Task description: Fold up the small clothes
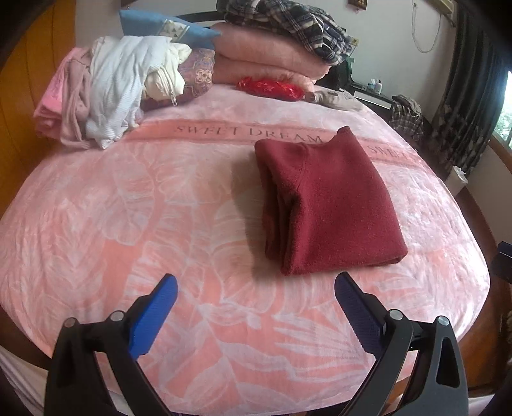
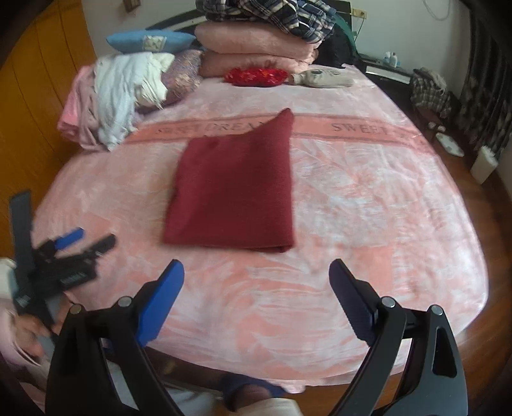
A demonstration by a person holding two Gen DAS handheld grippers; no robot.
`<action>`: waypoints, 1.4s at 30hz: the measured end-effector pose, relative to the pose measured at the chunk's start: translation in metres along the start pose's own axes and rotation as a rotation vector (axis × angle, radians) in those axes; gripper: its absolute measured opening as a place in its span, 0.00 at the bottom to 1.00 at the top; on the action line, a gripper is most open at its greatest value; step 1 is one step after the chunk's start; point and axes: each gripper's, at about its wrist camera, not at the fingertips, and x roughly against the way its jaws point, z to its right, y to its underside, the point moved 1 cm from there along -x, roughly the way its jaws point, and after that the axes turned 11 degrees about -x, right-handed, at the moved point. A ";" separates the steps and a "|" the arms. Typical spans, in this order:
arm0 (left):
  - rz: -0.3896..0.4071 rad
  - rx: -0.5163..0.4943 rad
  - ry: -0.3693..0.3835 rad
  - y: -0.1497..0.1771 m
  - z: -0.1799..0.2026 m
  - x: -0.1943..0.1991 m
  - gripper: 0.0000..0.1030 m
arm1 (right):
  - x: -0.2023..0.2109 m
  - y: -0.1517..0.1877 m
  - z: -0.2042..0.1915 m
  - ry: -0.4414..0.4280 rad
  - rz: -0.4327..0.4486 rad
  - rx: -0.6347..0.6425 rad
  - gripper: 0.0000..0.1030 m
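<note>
A dark red fleece garment (image 1: 326, 204) is laid folded into a thick rectangle, flat on the pink blanket of the bed (image 1: 128, 208). 1 corner is pointed toward the lettered band; the layered edges are stacked.

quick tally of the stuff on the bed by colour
dark red: 1, folded garment
bright red: 1, shiny item
white: 1, loose pile of clothes
blue: 1, pillow
pink: 2, clothes at the bed's left edge, folded blanket stack
plaid: 1, garment
total: 7
</note>
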 end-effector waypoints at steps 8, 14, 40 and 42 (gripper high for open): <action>0.064 -0.012 -0.007 -0.005 0.005 0.020 0.96 | -0.004 0.008 -0.011 -0.033 -0.016 0.000 0.89; 0.077 -0.021 -0.008 -0.006 0.008 0.024 0.96 | -0.006 0.012 -0.014 -0.050 -0.031 -0.002 0.89; 0.035 -0.064 -0.037 0.002 0.014 0.012 0.96 | -0.013 0.021 -0.026 -0.056 -0.073 0.032 0.89; 0.031 -0.065 -0.038 0.003 0.014 0.011 0.96 | -0.013 0.020 -0.026 -0.056 -0.074 0.035 0.89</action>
